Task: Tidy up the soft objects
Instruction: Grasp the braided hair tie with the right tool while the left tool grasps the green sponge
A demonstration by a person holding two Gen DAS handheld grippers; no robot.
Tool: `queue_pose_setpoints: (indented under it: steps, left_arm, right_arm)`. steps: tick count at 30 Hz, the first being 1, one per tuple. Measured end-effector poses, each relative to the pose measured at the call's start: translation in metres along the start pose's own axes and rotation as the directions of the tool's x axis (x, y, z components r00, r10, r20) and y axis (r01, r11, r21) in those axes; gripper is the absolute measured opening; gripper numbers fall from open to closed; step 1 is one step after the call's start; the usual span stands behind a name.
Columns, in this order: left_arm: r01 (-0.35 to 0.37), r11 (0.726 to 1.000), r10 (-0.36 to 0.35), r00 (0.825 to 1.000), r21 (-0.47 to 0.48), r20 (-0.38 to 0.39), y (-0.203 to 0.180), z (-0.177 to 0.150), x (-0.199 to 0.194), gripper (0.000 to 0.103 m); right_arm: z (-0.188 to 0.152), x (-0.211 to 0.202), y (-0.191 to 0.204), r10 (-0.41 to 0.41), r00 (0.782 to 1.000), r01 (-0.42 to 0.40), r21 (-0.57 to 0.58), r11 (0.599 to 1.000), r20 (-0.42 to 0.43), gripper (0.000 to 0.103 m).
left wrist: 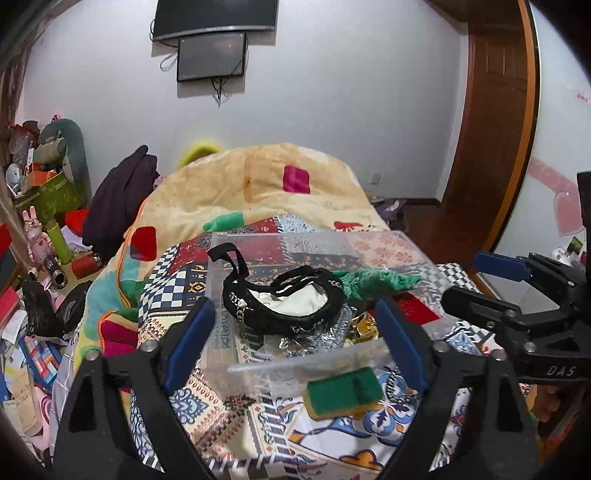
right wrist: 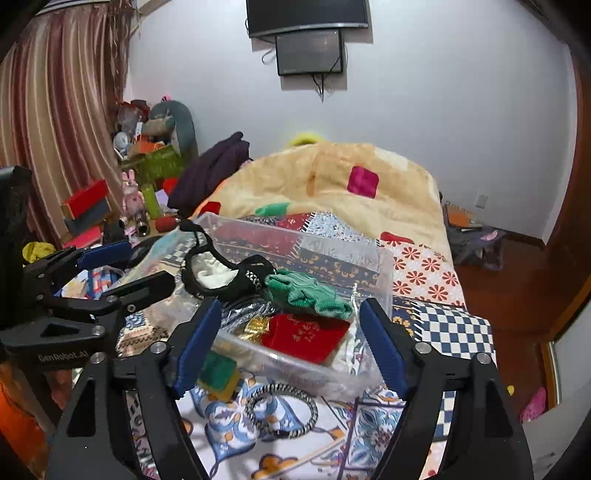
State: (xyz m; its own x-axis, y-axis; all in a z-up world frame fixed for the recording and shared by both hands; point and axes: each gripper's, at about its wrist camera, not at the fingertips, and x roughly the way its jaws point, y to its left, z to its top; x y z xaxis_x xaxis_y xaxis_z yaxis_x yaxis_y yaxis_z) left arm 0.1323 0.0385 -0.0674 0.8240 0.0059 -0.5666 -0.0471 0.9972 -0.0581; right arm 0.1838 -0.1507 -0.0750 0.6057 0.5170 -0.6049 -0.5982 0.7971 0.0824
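A lived-in home bedroom is showing here: a bed (right wrist: 424, 288) under patchwork covers is filling the middle, a dark screen (right wrist: 308, 14) is hanging on the far wall, striped curtains (right wrist: 55, 122) are draping at left, and clutter with a plush rabbit (right wrist: 131, 195) is piling up beside the bed.

1. Lighting's soft and even in both views, kinda dim indoor light, no hard shadows.
2. Heavy fisheye bend: door frame (left wrist: 517, 122) and curtain (right wrist: 55, 110) bow, corners go black.
3. Slight blur on the red pouch (right wrist: 308, 336) between the fingers; clear box (left wrist: 314, 243) wall ahead of them has a hazy sheen.
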Motion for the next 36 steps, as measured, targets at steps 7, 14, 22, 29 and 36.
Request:
queue_pose_setpoints:
  steps: [7,14,22,29,36]
  left_arm:
    - [0.019,1.000,-0.019,1.000,0.018,-0.010,-0.007,-0.019,-0.015,0.099]
    - [0.049,0.998,-0.045,0.990,0.028,-0.134,-0.020,-0.053,0.011,0.099]
    - [0.086,0.996,-0.092,0.963,-0.037,-0.253,-0.020,-0.064,0.049,0.099]
    - [0.116,0.993,-0.121,0.938,-0.033,-0.324,-0.024,-0.062,0.069,0.079]
    - [0.126,0.992,-0.123,0.936,-0.010,-0.329,-0.029,-0.067,0.069,0.060]
  right_arm:
    - [-0.022,-0.006,-0.003,0.001,1.000,-0.001,-0.001,1.000,-0.030,0.085]
    - [-0.055,0.023,-0.005,-0.012,0.986,0.014,0.007,1.000,-0.166,0.085]
    - [-0.076,0.050,-0.021,0.061,0.960,-0.043,0.071,0.997,-0.272,0.085]
    - [-0.080,0.058,-0.012,0.068,0.952,-0.061,0.031,0.998,-0.300,0.079]
    - [-0.083,0.054,-0.001,0.028,0.962,-0.039,-0.037,0.999,-0.272,0.032]
